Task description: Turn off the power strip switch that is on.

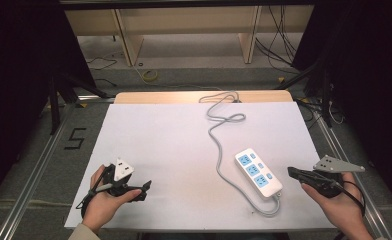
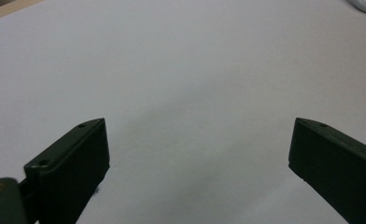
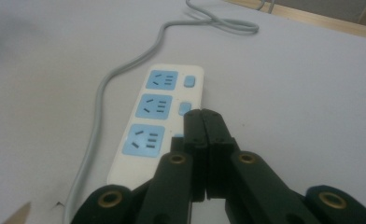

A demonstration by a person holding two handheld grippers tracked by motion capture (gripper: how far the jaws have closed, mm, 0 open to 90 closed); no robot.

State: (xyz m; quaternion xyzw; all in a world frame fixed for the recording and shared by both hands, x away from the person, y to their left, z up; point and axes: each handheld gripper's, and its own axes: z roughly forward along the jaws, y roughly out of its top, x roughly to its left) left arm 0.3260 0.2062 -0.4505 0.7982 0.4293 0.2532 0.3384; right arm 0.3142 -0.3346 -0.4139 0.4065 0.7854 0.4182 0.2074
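1. Power strip (image 1: 258, 174): white body, lying flat on the worktop (image 1: 174, 145) at its right front part, set diagonally. It carries three blue socket panels in a row, each with a small blue switch beside it. No brand name or printed text can be read on it
2. Cord (image 1: 218, 150): grey, leaves the near end of the power strip, loops back along its left side and runs in curves to the far edge of the worktop
3. Right claw (image 1: 290, 171): held in the person's right hand (image 1: 341, 202) just right of the power strip, pointing left toward it. In the right gripper view the two black jaws are pressed flat together with nothing between them, and their tips (image 3: 203, 114) sit over the switch side of the power strip (image 3: 160, 116); contact cannot be told
4. Left claw (image 1: 146, 187): held in the left hand (image 1: 101, 200) at the left front part of the worktop, well apart from the power strip. In the left gripper view the jaws stand wide, with bare worktop (image 2: 186, 84) between them
5. Floor marking (image 1: 75, 138): a black shape reading like "5" on the grey floor left of the worktop
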